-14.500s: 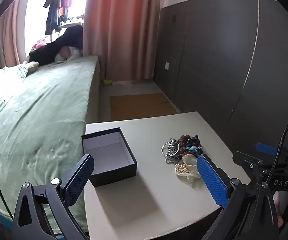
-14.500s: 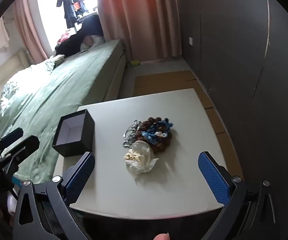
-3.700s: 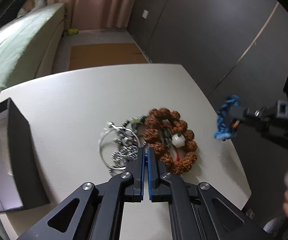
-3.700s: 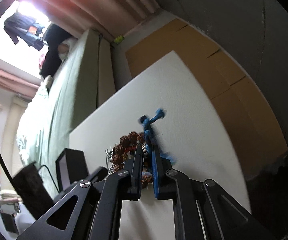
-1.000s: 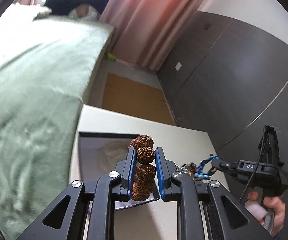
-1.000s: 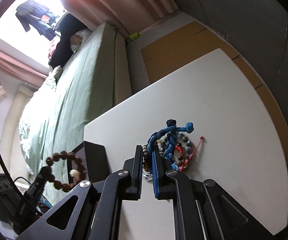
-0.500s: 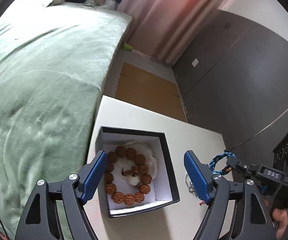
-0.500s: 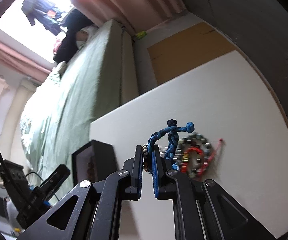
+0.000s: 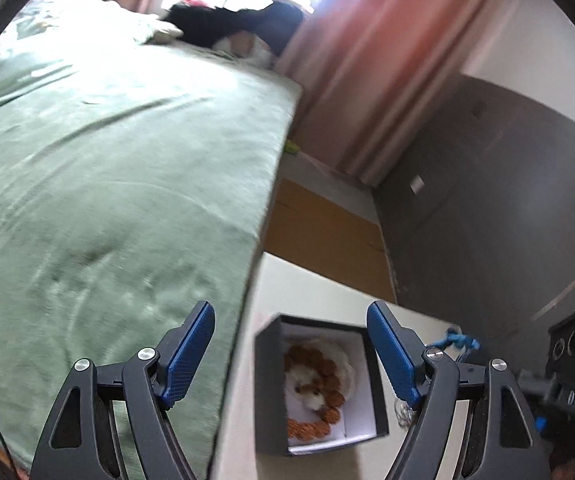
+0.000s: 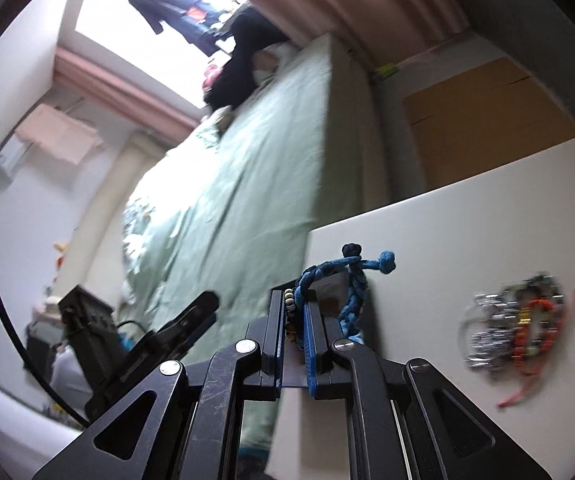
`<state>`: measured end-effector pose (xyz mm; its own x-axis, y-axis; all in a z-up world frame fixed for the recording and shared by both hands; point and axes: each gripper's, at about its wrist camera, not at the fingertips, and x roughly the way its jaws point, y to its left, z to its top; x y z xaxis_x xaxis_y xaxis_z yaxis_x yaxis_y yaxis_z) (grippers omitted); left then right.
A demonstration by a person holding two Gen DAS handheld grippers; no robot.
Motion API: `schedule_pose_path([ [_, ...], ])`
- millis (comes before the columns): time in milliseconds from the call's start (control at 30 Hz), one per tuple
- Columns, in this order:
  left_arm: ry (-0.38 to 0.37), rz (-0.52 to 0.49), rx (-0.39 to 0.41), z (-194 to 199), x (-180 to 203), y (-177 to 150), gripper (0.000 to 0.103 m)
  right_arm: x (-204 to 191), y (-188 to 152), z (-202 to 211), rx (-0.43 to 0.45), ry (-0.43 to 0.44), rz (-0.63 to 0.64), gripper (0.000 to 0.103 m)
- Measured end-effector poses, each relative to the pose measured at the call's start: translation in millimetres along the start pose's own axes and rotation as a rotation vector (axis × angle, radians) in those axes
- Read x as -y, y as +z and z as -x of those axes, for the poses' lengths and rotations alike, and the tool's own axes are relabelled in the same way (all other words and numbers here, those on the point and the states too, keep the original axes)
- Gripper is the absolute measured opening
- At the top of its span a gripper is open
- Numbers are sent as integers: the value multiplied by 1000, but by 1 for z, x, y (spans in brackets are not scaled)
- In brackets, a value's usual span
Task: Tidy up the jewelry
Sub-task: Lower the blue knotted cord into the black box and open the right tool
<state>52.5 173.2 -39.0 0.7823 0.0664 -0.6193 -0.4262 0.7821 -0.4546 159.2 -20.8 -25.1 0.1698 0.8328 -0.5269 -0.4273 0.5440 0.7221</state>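
While pinched, blue bracelet [image 10: 351, 280] cords skyward.

A: Count of boxes?
B: One black box [image 9: 319, 392], white-lined, ahead of the left gripper [image 9: 290, 354] and a little toward its right finger.
A: Contents?
B: One brown bead bracelet [image 9: 314, 384], plus one pale item under it, too blurred to name.
A: Grippers?
B: Two. The left one's fingers are spread, nothing between them. The right gripper [image 10: 295, 330] pinches one blue braided bracelet [image 10: 349, 280].
A: Loose pieces on the table [image 10: 467, 240]?
B: One cluster [image 10: 515, 320], to the right of the right gripper's fingers: silver metal pieces and one orange-red beaded strand. Blur prevents a piece-by-piece count.
A: Beds?
B: One, green-covered [image 9: 107, 184].
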Motion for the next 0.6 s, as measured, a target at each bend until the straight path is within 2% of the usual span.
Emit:
schedule_pose_path([
  [33, 6, 7, 12, 0, -3, 1, 79, -4, -2, -9, -17, 44, 10, 11],
  [100, 19, 21, 33, 3, -6, 2, 79, -8, -5, -23, -48, 61, 24, 13],
  [167, 10, 39, 52, 3, -8, 1, 79, -8, -9, -33, -86, 32, 28, 33],
  [200, 5, 47, 54, 3, -7, 0, 79, -9, -10, -34, -82, 14, 34, 48],
  [233, 5, 47, 54, 4, -6, 0, 79, -9, -11, -31, -72, -2, 40, 54],
  [400, -27, 13, 64, 5, 10, -6, 79, 8, -2, 6, 9, -91, 9, 56],
  [467, -46, 6, 52, 2, 17, -8, 79, 17, 1, 30, 66, -128, -11, 60],
  [500, -58, 2, 46, 1, 21, -10, 79, 20, 1, 40, 89, -151, -17, 68],
  [533, -73, -6, 40, 0, 27, -11, 79, 24, 2, 50, 114, -178, -20, 71],
  [600, -86, -35, 36, 0, 39, -15, 79, 30, 2, 71, 158, -225, -19, 71],
])
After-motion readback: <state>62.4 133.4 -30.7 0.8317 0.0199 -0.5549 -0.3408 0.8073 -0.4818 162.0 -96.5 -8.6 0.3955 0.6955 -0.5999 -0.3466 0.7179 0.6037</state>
